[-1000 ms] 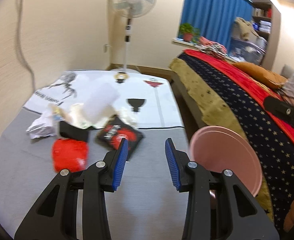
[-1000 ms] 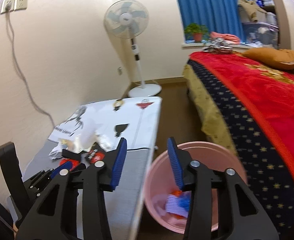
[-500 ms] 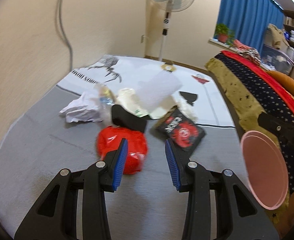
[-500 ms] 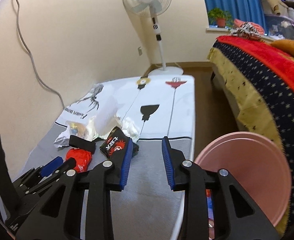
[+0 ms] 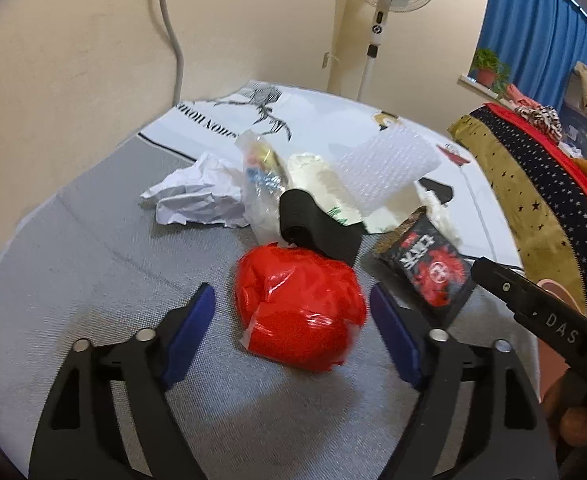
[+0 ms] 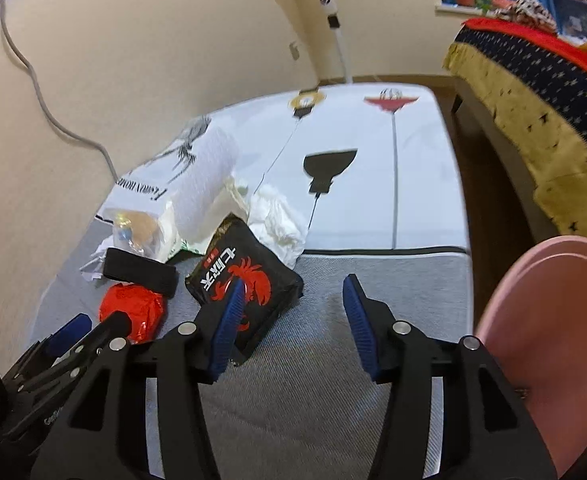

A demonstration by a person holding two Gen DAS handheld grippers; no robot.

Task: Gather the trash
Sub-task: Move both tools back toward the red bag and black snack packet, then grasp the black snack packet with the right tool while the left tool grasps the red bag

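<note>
While the left gripper [image 5: 291, 320] straddles a crinkled red plastic wad [image 5: 299, 310] at frame centre on grey woven fabric, fingers apart, the right gripper [image 6: 289, 320] gapes beside a glossy black packet [image 6: 245, 280], smooth pink bin [image 6: 549, 344] lower right.

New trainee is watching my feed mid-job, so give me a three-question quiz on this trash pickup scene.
1. True or false: the left claw is shut on the red plastic wad.
2. Which touches the wad's far side? A) black strap B) crumpled white paper C) pink bin
3. Fill in: the black snack packet lies to the wad's ____.

Key: 1 false, open astride it; 2 A; 3 right.
</note>
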